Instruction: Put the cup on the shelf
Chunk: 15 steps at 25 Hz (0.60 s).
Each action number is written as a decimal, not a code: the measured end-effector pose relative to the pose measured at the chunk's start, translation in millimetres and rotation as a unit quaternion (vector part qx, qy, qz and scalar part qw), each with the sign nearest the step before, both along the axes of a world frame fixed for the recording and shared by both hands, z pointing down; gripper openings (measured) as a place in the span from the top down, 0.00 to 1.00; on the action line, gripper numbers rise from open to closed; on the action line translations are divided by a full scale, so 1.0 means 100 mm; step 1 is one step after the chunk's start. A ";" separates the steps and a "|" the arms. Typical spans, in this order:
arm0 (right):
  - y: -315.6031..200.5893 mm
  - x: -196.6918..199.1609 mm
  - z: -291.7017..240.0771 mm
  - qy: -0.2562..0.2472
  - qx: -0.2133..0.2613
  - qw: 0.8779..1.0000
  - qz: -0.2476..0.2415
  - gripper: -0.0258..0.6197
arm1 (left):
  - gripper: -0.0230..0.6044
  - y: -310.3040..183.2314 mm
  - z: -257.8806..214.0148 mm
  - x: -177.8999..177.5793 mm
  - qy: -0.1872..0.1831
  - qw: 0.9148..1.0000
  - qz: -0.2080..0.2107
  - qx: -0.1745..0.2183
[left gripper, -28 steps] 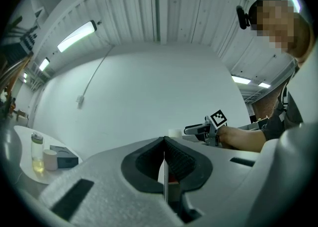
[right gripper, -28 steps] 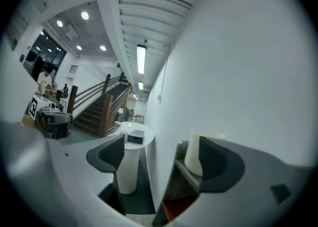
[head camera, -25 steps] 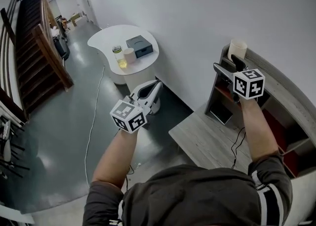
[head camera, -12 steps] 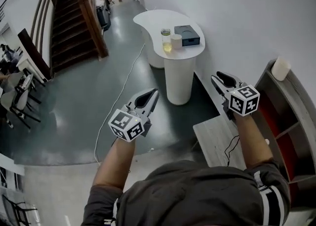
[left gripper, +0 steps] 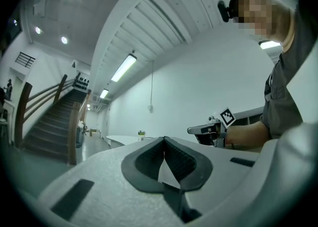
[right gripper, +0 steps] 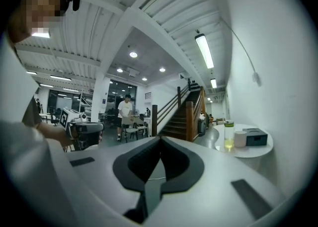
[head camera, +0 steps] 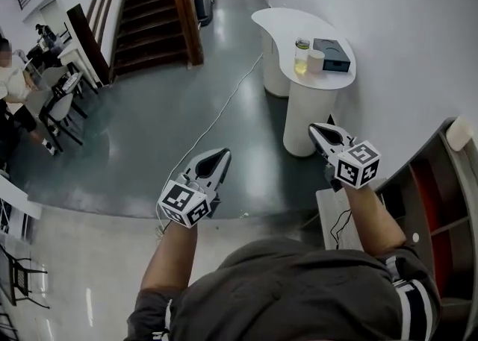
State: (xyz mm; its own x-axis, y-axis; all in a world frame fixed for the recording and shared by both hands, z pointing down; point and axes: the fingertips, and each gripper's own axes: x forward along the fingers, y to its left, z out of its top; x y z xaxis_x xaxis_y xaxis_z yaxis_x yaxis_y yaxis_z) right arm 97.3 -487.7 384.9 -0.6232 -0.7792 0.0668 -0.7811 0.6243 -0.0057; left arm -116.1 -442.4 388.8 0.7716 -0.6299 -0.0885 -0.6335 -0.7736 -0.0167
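A pale cup (head camera: 457, 133) stands on the top board of the grey wooden shelf (head camera: 432, 154) at the far right of the head view, partly cut by the frame edge. My right gripper (head camera: 314, 129) is well left of it, held in the air, shut and empty. In its own view the right gripper (right gripper: 160, 138) has its pads meeting with nothing between them. My left gripper (head camera: 222, 154) hovers over the floor, shut and empty. Its own view shows the left gripper (left gripper: 164, 139) closed the same way.
A white round table (head camera: 284, 22) ahead carries a jar (head camera: 302, 56), a small white cup (head camera: 316, 60) and a dark box (head camera: 332, 51). A low wooden desk (head camera: 332, 220) sits beside the shelf. A cable (head camera: 216, 119) crosses the green floor. A staircase (head camera: 153, 11) rises behind, with chairs and a person (head camera: 11, 86) at left.
My right gripper has come away from the cup, which stays on the shelf top, and its jaws have closed. The view has swung left, away from the shelf.
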 end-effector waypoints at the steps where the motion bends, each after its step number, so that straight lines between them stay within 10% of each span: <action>1: 0.01 -0.09 0.04 -0.002 -0.002 1.000 -0.011 0.97 | 0.96 0.02 0.03 -0.07 -0.003 1.000 -0.007 -0.001; 15: 0.21 -0.51 0.39 -0.001 -0.020 0.998 -0.056 0.97 | 0.96 0.21 0.25 -0.40 0.003 0.999 -0.036 -0.018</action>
